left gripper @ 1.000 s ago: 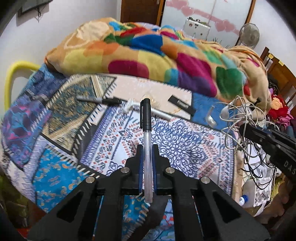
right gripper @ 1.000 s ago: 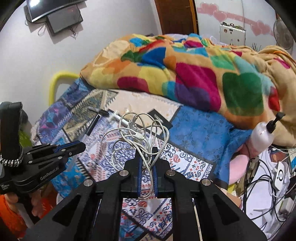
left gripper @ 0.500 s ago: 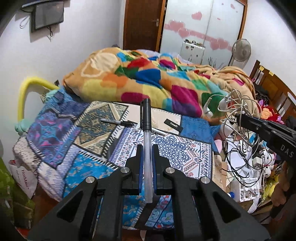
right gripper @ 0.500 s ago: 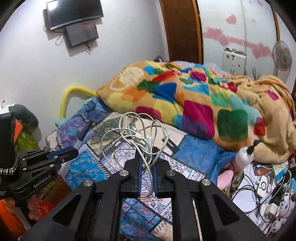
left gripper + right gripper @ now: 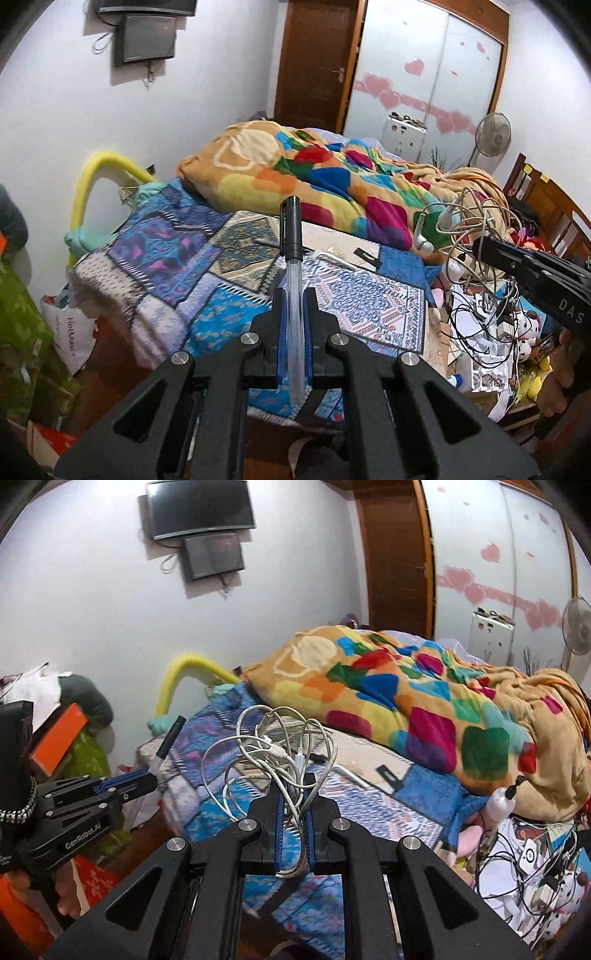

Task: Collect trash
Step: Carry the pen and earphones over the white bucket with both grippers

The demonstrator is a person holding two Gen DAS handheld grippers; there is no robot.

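My left gripper [image 5: 294,295] is shut on a clear pen with a black cap [image 5: 293,258], held upright above the foot of the bed. It also shows in the right wrist view [image 5: 149,781] with the pen [image 5: 168,740]. My right gripper [image 5: 294,781] is shut on a tangle of white cables [image 5: 280,746]; it shows at the right of the left wrist view [image 5: 484,245] with the cables [image 5: 454,229]. On the patterned bedsheet [image 5: 369,295] lie another pen [image 5: 267,242], a white stick [image 5: 338,259] and a flat black item [image 5: 367,256].
A colourful blanket [image 5: 332,177] is heaped on the bed. Cables and small clutter [image 5: 487,325] pile up to the bed's right. Bags [image 5: 74,332] and a yellow foam tube [image 5: 99,173] stand at the left. A TV [image 5: 201,507] hangs on the wall.
Both grippers have pulled back and up from the bed, each still holding its item. The bed now looks farther away and more of the room shows.
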